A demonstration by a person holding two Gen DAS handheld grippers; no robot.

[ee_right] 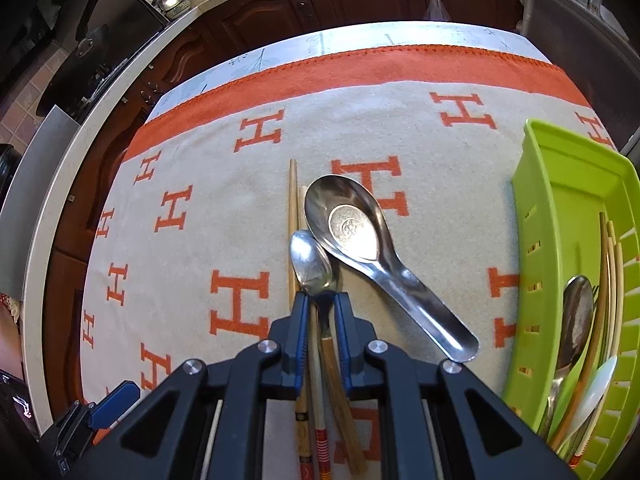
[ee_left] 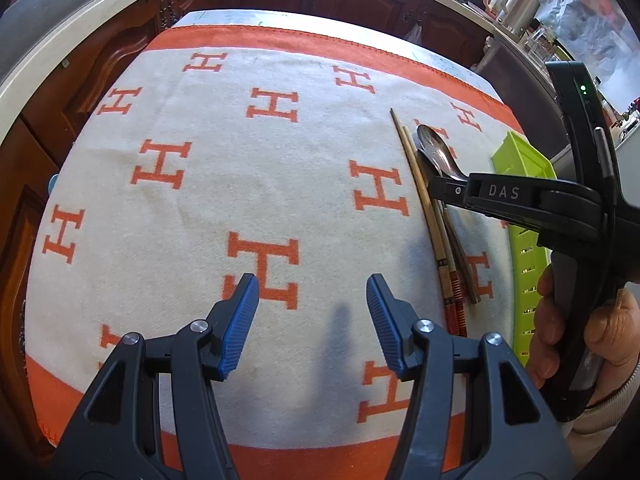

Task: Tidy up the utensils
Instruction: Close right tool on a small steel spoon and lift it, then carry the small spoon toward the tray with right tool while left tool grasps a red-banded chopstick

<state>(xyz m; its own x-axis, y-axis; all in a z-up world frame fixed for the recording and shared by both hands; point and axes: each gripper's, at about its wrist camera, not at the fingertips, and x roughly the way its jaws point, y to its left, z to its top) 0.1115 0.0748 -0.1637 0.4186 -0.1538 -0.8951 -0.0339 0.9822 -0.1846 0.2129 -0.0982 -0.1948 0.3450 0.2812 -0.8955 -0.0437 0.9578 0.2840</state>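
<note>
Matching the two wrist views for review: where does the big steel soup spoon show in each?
Left wrist: big steel soup spoon right of centre, its handle hidden behind the right gripper.
Right wrist: centre, bowl up, handle slanting lower right.
Shared landmark: green utensil tray, right of the spoon in both.

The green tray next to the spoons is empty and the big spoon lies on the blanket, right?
Not quite. The right wrist view shows the green tray already holds utensils. The big spoon does lie on the blanket.
</note>
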